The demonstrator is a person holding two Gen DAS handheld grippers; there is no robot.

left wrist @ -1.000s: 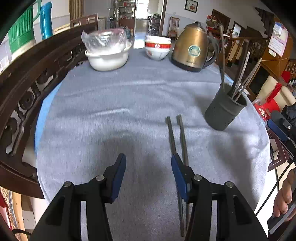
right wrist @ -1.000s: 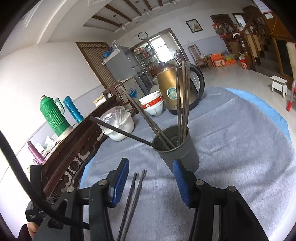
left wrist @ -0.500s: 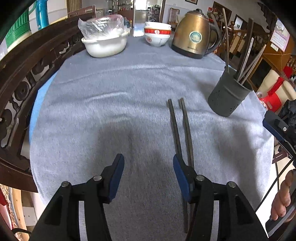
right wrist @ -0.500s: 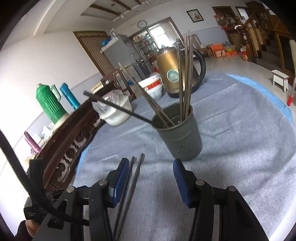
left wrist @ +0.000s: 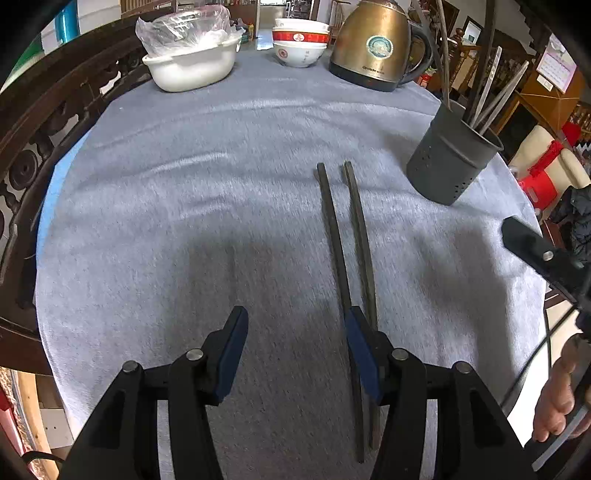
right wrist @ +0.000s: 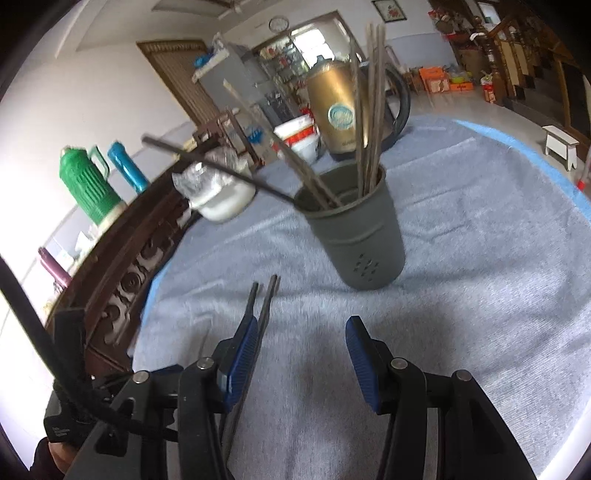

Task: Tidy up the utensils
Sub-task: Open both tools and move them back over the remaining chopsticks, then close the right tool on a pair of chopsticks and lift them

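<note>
A lived-in family home, dining and living area. Round bench (left wrist: pixel 207 177) under a grey cloth, carrying a brass-coloured electric kettle (left wrist: pixel 373 44), stacked red-and-white bowls (left wrist: pixel 300 44), a plastic-covered white basin (left wrist: pixel 192 66) and a grey holder of chopsticks (right wrist: pixel 356 240). Carved dark wooden chair back (right wrist: pixel 122 254) alongside. Green thermos (right wrist: pixel 90 184) and blue flask (right wrist: pixel 127 166) by the wall, wall clock (right wrist: pixel 277 24), glass-fronted cabinet (right wrist: pixel 291 55), wooden staircase (right wrist: pixel 524 55).
</note>
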